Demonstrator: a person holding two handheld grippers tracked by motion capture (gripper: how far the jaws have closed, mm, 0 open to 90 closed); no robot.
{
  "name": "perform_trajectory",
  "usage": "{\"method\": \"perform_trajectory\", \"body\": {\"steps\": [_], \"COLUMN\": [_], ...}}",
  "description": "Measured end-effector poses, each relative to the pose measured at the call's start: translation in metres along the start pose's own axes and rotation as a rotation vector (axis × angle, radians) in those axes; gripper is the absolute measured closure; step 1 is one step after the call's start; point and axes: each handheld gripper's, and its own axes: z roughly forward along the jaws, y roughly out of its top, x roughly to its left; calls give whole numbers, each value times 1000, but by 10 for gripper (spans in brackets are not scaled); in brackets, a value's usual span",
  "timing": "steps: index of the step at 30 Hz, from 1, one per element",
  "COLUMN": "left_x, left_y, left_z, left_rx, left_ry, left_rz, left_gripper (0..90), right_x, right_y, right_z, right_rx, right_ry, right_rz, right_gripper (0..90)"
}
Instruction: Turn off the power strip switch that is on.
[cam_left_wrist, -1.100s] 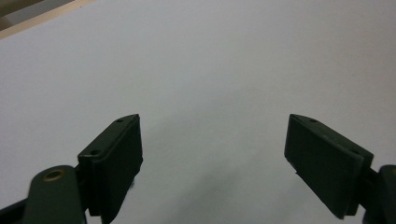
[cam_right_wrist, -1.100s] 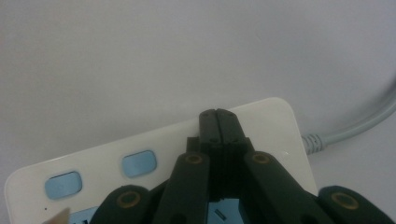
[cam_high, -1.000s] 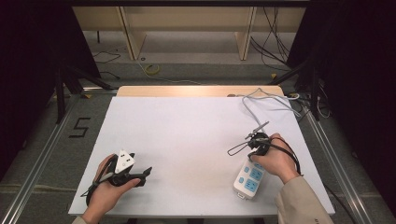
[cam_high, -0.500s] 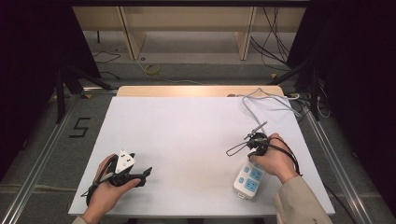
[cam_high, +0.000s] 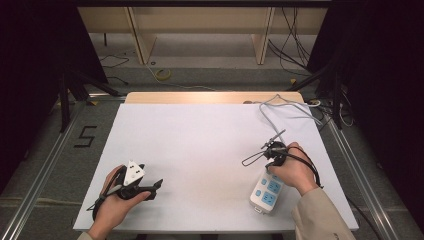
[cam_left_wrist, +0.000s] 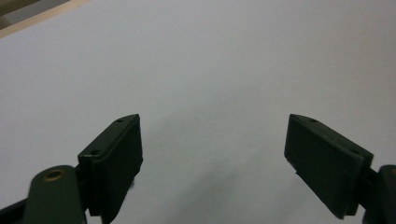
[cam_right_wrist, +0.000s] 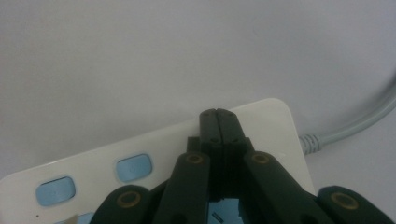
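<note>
Near the right front corner of the white table (cam_high: 200, 145) lies a white power strip (cam_high: 267, 192) with blue buttons. Its grey cord (cam_high: 280, 112) runs off toward the far right corner and loops there. The strip looks like hard plastic, stiff and light, and its smooth top may be slippery. Its long sides look like the best place to grab it. The cord is bendy and could drag or tug when the strip moves.

The right gripper (cam_right_wrist: 218, 116) hangs just over the cord end of the strip, with its jaws pressed together and nothing between them. I cannot tell if the tips touch the strip.

Well apart, near the left front corner, the left gripper (cam_high: 150, 187) sits low with its jaws spread wide over bare table.

The strip is close to the front and right edges, so a push that way could tip it off. The middle and far side have lots of open room.
</note>
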Motion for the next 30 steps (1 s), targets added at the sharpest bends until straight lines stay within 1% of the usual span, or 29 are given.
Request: {"method": "perform_trajectory", "body": {"steps": [3, 6, 19, 26, 30], "left_x": [0, 0, 0, 0, 0], "left_y": [0, 0, 0, 0, 0], "left_z": [0, 0, 0, 0, 1], "left_rx": [0, 0, 1, -1, 1], "left_ry": [-1, 0, 1, 1, 1], "left_rz": [0, 0, 0, -2, -1], "left_gripper": [192, 192, 192, 192, 191], "right_x": [-1, 0, -1, -4, -5], "right_y": [0, 0, -3, -6, -7], "right_z": [1, 1, 1, 1, 1], "right_rx": [7, 6, -20, -41, -46], "right_ry": [7, 4, 8, 31, 32], "right_rz": [4, 8, 17, 33, 35], "right_gripper": [900, 900, 900, 900, 900]}}
